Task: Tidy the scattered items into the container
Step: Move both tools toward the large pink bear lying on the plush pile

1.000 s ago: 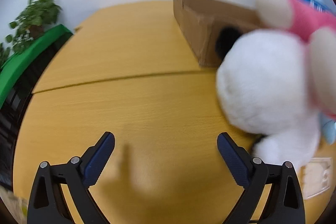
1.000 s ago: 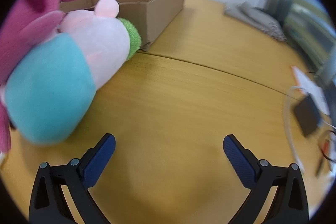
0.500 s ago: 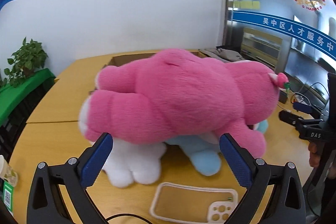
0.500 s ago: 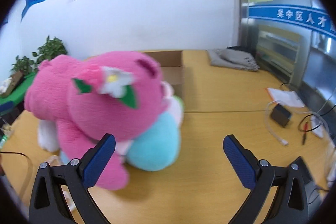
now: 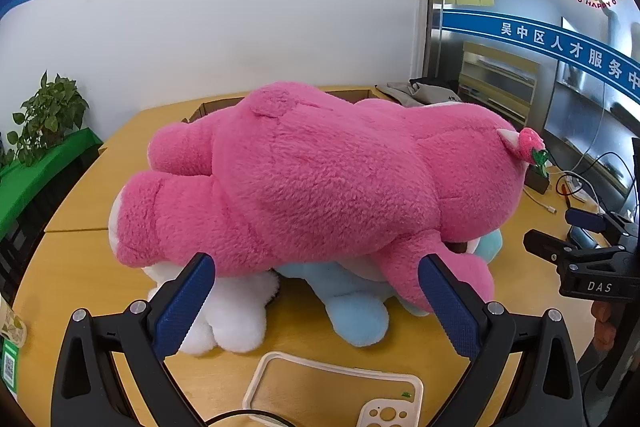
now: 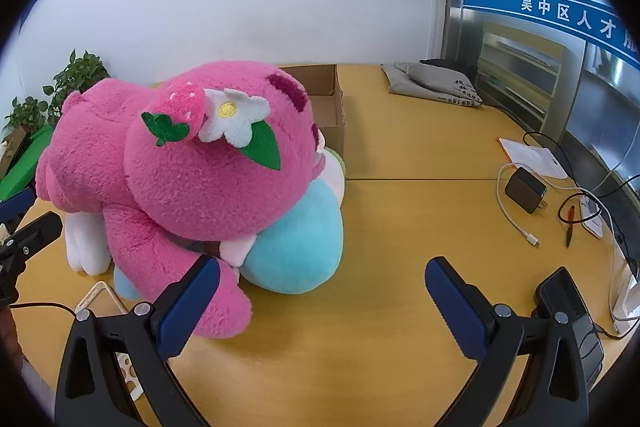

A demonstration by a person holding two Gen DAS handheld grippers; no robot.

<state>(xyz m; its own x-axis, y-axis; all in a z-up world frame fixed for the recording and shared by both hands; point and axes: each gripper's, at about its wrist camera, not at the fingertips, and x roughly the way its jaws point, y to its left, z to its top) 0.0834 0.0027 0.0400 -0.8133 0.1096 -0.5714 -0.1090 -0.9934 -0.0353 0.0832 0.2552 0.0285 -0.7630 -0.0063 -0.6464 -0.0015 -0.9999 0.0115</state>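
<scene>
Room to move: I see bare wooden table ahead and right of my right gripper; charger and cables lie far right.
Left gripper: jaws spread wide, holding nothing; phone case lies just under it.
Right gripper: equally wide, nothing between the pads.
Change: half a second ago the pile sat slightly farther off; both views have closed in a little.
Pile: pink plush bear lies face down atop a white plush and a light-blue plush, straight ahead of my left gripper.
Container: cardboard box stands behind the pile; its contents are hidden.
</scene>
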